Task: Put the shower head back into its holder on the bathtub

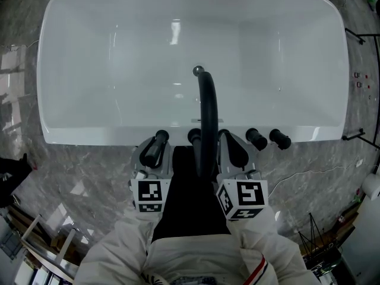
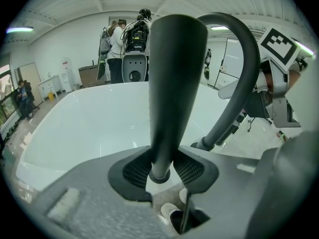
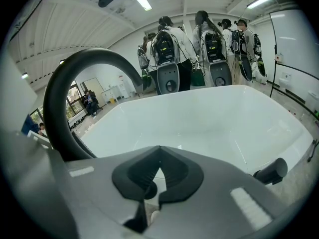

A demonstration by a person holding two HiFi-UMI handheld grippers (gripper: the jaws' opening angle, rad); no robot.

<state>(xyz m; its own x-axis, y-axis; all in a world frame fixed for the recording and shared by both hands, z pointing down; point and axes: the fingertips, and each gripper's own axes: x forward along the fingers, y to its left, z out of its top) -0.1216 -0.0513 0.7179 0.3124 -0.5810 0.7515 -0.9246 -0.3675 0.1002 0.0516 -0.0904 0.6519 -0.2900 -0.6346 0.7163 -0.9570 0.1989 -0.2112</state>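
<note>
The black shower head (image 1: pixel 157 146) stands almost upright at the near rim of the white bathtub (image 1: pixel 89 136), left of the arched black spout (image 1: pixel 208 114). My left gripper (image 1: pixel 153 157) is shut on its lower handle. In the left gripper view the handle (image 2: pixel 174 83) rises between the pads (image 2: pixel 134 171), and its ringed bottom end sits just over the tub rim. Whether it rests in a holder is hidden. My right gripper (image 1: pixel 233 151) hovers at the rim right of the spout. Its jaws (image 3: pixel 155 176) are shut with nothing held.
Two black knobs (image 1: pixel 256 139) (image 1: pixel 279 139) stick out of the rim to the right, one of them low at the right in the right gripper view (image 3: pixel 271 172). The spout (image 2: pixel 239 73) (image 3: pixel 65 98) arches between the grippers. People with backpacks (image 3: pixel 172 49) stand beyond the tub's far end.
</note>
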